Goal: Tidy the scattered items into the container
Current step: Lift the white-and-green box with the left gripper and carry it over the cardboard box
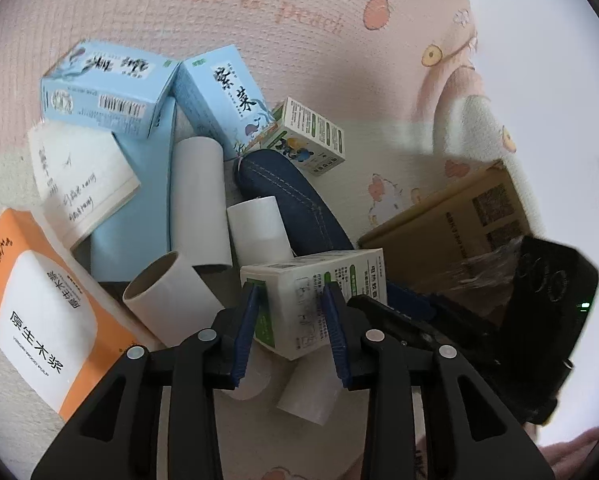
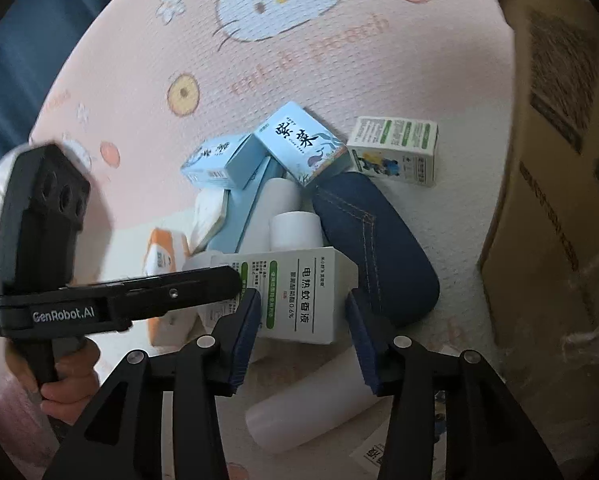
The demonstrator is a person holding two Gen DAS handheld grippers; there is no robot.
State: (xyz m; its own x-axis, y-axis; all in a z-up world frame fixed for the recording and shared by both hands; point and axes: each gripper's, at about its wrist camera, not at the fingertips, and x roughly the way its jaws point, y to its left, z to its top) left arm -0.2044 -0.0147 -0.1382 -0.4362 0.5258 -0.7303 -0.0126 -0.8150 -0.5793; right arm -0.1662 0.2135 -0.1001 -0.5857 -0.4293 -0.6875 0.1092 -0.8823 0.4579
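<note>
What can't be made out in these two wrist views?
- Cardboard box opening: right wrist view, cut off by edge.
- Left gripper on white-green box: left wrist view, fingers hide any contact.
- Paper roll: right wrist view, partly behind fingers.

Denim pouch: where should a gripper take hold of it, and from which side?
Pinch the denim pouch across its narrow width near its free rounded end, coming from above on the cardboard carton side; the blue box and nearer white-green box crowd its other parts.

Pink cartoon-print mat (image 2: 339,80) carries pile: boxes (image 1: 111,84), paper rolls (image 1: 199,204), denim case (image 2: 375,240), cardboard container (image 2: 547,200).
</note>
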